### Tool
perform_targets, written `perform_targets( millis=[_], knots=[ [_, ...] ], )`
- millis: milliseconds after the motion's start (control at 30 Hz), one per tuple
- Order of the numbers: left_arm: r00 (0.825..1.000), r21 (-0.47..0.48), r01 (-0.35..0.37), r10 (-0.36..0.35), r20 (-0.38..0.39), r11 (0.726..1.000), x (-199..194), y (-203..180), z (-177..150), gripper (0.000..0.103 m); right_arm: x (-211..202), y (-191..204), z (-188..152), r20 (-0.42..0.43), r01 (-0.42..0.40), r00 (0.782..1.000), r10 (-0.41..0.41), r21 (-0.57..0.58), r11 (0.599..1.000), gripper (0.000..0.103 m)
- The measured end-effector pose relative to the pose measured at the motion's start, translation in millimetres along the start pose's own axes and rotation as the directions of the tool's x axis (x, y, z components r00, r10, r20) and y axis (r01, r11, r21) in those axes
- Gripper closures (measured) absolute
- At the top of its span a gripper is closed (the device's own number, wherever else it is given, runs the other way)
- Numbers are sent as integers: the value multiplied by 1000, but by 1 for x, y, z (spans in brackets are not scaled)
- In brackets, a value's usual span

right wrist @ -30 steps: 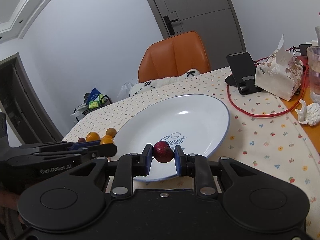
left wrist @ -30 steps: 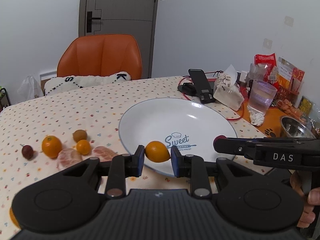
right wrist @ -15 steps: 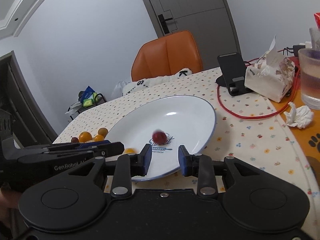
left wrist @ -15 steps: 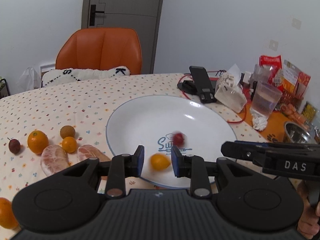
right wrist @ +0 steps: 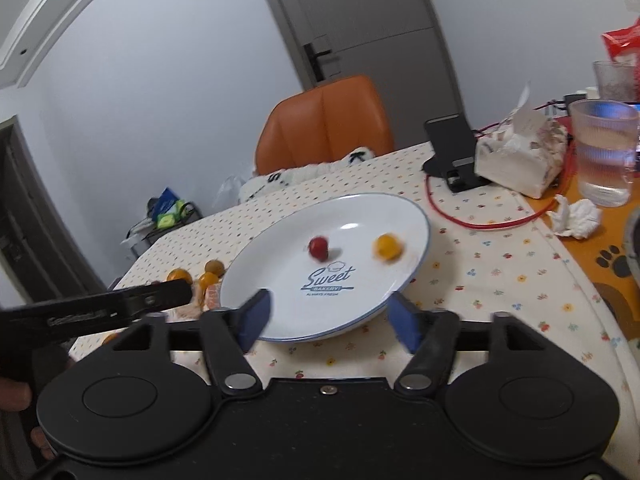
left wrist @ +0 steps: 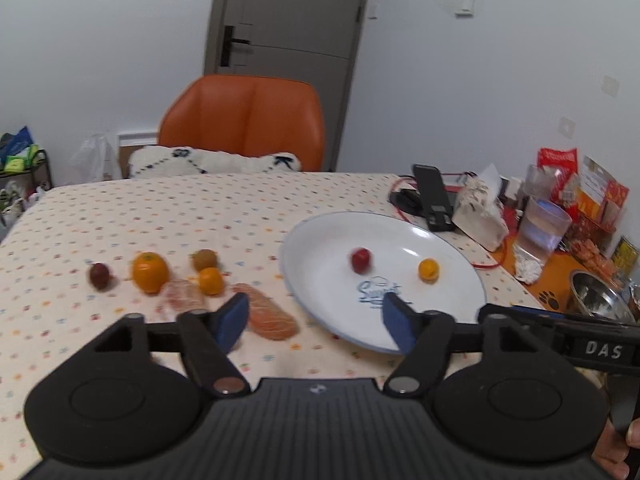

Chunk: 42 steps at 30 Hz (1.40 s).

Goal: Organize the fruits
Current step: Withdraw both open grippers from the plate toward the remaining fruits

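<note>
Left tongs (left wrist: 316,320): level, held low above the table (left wrist: 160,216) at the near-left rim of the plate (left wrist: 320,280), blue pads spread wide, nothing between them. Right tongs (right wrist: 330,316): same attitude, at the plate's near edge, pads spread wide and empty. In the left wrist view the right unit's body shows at the plate's right, with fingers of a hand wrapped on its grip at the frame's bottom corner.

Plate: one, white, blue rim, "Sweet" print. On it, two fruits: one small red fruit (left wrist: 360,260) above the print and one small orange fruit (left wrist: 428,269) to its right, apart from each other; both blurred.

Left of the plate, on the tablecloth, counted from the left wrist view:
- one dark purple fruit (left wrist: 99,275), farthest from the plate
- one larger orange (left wrist: 150,272)
- one brownish-green fruit (left wrist: 205,260)
- one small orange citrus (left wrist: 210,281)
- two peeled citrus pieces (left wrist: 272,316), the nearer lying just beside the plate rim

Right of the plate: one ribbed glass (right wrist: 604,152), one tissue pack (right wrist: 520,160).
</note>
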<state>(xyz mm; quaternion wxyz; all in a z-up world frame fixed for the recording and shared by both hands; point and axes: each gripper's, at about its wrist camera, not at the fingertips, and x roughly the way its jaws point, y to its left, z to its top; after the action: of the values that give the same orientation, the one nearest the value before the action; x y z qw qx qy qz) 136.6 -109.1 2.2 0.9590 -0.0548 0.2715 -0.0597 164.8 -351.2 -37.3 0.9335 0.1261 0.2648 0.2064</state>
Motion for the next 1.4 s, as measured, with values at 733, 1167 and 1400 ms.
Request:
perform_targets(
  millis=[733,1167,1400],
  knots=[
    [990,-29,-94,96,100,995,-99,41,-12,14,-26,53,-6,90,-62,994,65,-40,997,0],
    [978,-82,-179,186,91,980,-129,80,-20,12,-17,87,-11,20,-134,990,136,-102,986,0],
    [977,-118,-187,197,79,975,-129,102,-25,12,-6,106,-15,-30,-152,988,149,-162,975,0]
  ],
)
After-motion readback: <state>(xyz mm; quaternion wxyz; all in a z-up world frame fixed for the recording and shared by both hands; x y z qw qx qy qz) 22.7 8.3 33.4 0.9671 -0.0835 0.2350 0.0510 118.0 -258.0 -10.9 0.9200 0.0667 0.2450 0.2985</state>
